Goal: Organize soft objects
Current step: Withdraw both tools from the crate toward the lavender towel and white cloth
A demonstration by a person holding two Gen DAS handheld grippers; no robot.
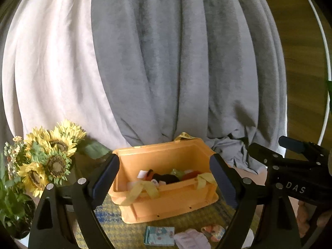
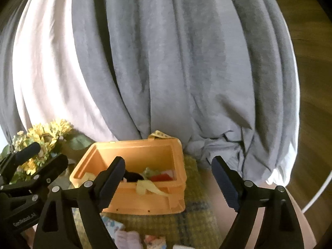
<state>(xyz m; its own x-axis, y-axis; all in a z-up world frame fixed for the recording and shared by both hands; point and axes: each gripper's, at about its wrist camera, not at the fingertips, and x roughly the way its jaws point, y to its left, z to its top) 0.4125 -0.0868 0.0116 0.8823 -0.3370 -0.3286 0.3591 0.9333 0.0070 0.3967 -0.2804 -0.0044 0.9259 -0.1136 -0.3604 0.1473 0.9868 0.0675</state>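
both grippers empty, small cloths waiting below the bin

left gripper (image 1: 165, 178) and right gripper (image 2: 168, 181) stand wide with nothing held. the orange bin (image 1: 166, 205) sits just beyond both. folded cloths (image 1: 159, 235) lie beneath the jaws; dip lower and close on one only. the left view alone shows the sunflowers (image 1: 49, 161) clearly.

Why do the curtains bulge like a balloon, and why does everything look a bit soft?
Left wrist view: the fisheye lens bows the grey curtain outward, and the edges smear, though the orange bin is fairly crisp. Right wrist view: same bulge, softer overall, the sunflowers blurred, dark corners.
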